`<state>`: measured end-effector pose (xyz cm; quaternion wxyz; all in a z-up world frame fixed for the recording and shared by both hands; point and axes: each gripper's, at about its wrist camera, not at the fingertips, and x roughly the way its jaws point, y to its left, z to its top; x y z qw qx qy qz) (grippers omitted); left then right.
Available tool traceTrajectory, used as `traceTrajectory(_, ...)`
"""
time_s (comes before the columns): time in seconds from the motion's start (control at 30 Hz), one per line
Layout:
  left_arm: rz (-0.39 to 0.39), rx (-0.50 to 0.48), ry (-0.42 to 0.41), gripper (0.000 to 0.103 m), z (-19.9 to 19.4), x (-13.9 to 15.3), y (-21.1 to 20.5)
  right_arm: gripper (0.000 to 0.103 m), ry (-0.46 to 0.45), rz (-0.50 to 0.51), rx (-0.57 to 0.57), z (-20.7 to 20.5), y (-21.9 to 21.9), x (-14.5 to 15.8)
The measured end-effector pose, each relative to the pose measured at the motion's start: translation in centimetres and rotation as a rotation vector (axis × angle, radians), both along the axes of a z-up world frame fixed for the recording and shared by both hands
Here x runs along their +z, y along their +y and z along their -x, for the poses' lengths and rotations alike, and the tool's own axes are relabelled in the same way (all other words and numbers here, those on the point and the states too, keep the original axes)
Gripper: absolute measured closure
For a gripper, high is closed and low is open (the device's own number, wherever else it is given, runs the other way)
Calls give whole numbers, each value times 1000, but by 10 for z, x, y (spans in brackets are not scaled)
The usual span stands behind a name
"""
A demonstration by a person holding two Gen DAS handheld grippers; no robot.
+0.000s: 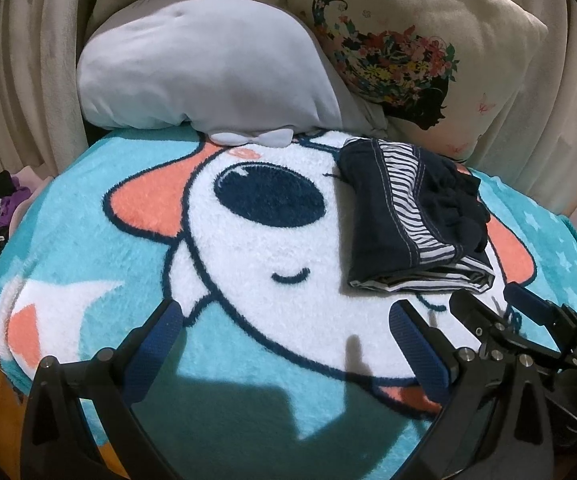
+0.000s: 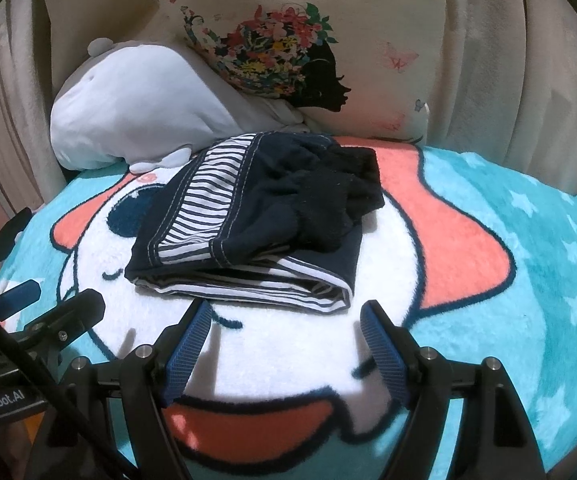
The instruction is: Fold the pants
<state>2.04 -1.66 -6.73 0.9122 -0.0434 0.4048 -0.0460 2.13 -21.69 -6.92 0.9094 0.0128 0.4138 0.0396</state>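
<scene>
Looking at the pants [image 2: 256,216], I see a small folded bundle lying on the fuzzy dog blanket [image 2: 528,248], near the pillows. They look soft, light and floppy, so I think a pinch on the thick folded edge closest to me would hold best. My right gripper [image 2: 286,316] sits just in front of them, jaws wide apart, empty. My left gripper [image 1: 286,320] is spread wide too. One word shows: "GenRobot.AI".
</scene>
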Motion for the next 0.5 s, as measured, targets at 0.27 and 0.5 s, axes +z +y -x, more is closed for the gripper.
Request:
traceTrajectory(0.27,5,-1,3,0,0,-1,1,21,0,0,1,0,0,0)
traceTrajectory(0.5,-9,-5,-16,0,2,0,-2,21,0,0,1,0,1,-1)
